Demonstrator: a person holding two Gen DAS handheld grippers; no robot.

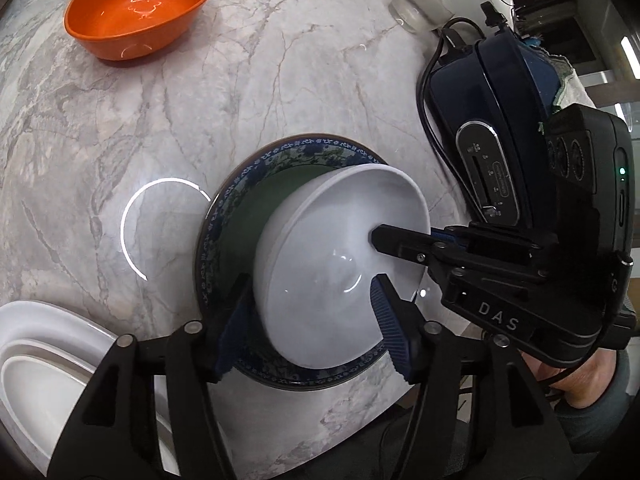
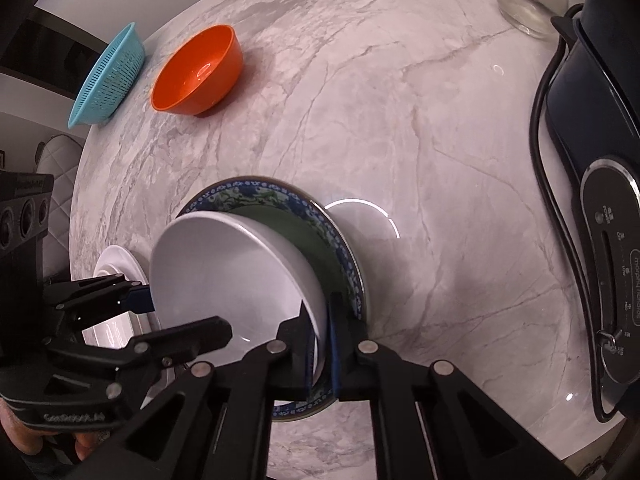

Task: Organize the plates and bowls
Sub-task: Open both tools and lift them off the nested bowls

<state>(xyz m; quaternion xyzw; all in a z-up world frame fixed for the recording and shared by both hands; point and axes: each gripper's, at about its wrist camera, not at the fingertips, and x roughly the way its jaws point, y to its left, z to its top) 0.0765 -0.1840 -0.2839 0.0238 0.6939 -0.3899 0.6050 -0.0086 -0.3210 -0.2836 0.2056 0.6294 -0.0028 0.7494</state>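
Left wrist view: the left tongs [image 1: 316, 320] grip the near rim of a white bowl [image 1: 332, 256], one blue ribbed finger outside the wall and one inside. The right tongs [image 1: 384, 240] come in from the right and pinch the bowl's far-right rim, one black finger inside the bowl. In the right wrist view, the right tongs [image 2: 320, 344] are clenched on the bowl's [image 2: 224, 264] rim, with the left tongs [image 2: 168, 320] at the opposite side. The bowl is plain, glossy white, deep and round. It sits tilted on a plate [image 1: 256, 192] with a dark green centre and a blue-and-white floral border [image 2: 340, 248]. The plate lies flat on a grey-veined marble desk [image 1: 160, 120].

Just beside the plate, at the lower left, is a white oval dish [image 1: 48, 344]. Well apart, at the far side of the desk, stands an empty orange bowl [image 1: 140, 12], shiny and upright [image 2: 196, 72]. Beside it, in the right wrist view, is a light blue colander [image 2: 108, 76] with slotted walls. A dark blue appliance [image 1: 488, 132] with a black cord stands on the right.
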